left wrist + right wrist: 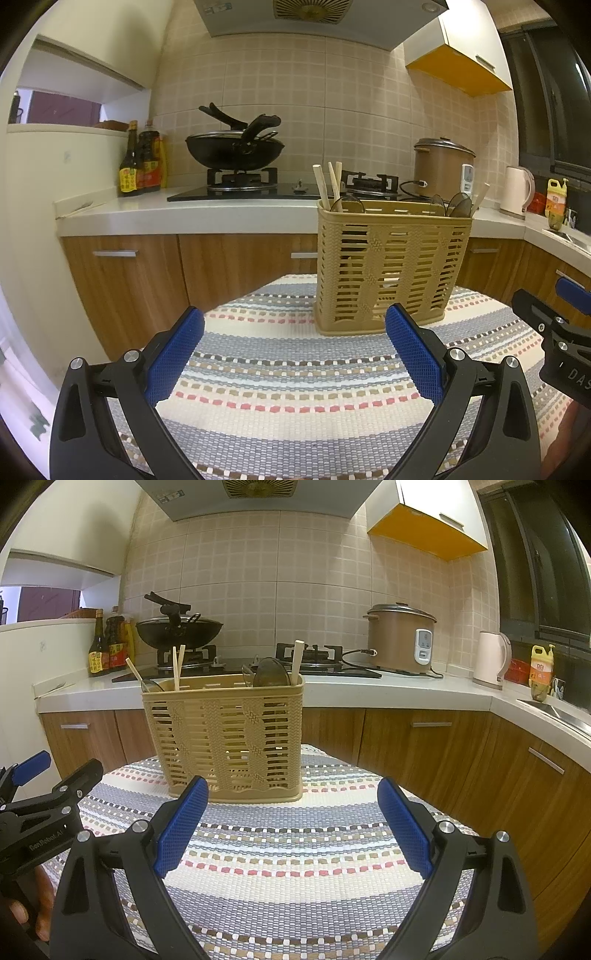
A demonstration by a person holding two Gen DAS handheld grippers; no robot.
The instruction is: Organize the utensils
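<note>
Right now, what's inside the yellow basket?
Wooden chopsticks and dark spoons poke out of the basket. Their lower ends are mostly hidden behind its slatted wall.

wok (234, 149) on my stove | rice cooker (400, 638) right | kettle (491, 661) | sauce bottles (142, 162) left | striped mat (295, 849)

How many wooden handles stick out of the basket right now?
4 wooden handles. At the basket's left end one leans outward, two stand together; a thicker one is at the right end. Others may be hidden inside.
</note>
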